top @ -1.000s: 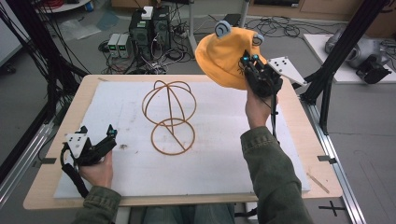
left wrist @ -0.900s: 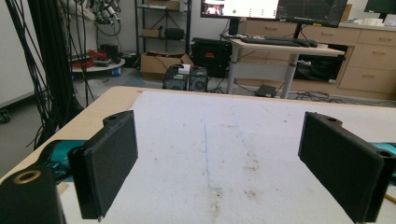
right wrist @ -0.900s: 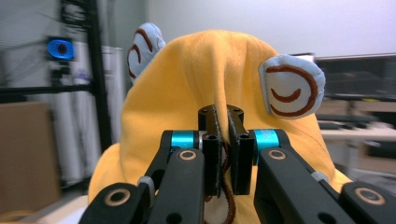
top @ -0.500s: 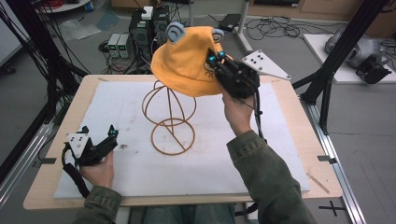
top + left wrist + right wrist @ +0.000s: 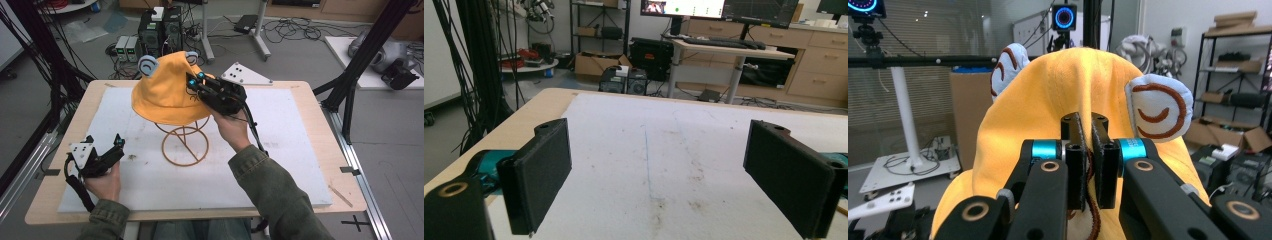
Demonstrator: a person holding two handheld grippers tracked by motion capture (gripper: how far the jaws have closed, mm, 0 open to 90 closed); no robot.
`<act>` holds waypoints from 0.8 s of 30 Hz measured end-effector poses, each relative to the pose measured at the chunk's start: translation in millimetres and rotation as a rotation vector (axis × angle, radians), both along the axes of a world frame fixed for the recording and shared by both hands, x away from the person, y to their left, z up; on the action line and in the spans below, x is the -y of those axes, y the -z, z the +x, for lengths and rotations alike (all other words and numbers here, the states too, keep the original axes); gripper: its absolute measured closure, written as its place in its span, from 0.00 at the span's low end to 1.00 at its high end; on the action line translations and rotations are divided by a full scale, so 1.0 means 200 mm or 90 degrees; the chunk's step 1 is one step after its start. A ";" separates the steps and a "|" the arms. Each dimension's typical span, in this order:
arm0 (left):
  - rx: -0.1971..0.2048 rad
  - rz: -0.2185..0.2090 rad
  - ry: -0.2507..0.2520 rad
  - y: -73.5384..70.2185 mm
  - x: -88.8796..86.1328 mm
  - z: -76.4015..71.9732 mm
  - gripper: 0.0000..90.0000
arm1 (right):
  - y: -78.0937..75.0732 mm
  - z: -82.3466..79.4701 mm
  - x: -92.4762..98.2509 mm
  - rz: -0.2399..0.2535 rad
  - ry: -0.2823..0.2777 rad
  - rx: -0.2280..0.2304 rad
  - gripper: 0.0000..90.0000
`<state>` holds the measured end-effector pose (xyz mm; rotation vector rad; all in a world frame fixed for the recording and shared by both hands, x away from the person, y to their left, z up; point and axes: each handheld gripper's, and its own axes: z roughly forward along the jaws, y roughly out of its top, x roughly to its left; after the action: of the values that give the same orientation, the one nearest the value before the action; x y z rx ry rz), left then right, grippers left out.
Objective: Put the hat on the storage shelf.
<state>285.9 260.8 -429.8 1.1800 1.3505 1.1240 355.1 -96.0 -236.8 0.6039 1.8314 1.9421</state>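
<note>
An orange bucket hat with two pale blue ears sits over the top of a brown wire hat stand in the middle of the white mat. My right gripper is shut on a fold of the hat's side; in the right gripper view the jaws pinch the orange cloth between them. My left gripper rests on the mat at the front left, open, with its wide-apart pads holding nothing.
The white mat covers a wooden table. A grey three-cornered plate rides behind the right gripper. Black frame posts, cables and computers stand on the floor around the table.
My right gripper has carried the hat leftward and down from the table's back right onto the top of the wire stand. The left gripper has stayed put.
</note>
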 end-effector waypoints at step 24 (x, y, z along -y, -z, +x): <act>-0.010 0.006 0.002 0.01 0.00 0.00 0.13 | 0.22 0.00 0.03 -0.011 0.002 -0.048 0.77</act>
<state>286.2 260.3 -431.0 1.1993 1.3557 1.1221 355.5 -102.5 -280.3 0.6837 1.8894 1.9235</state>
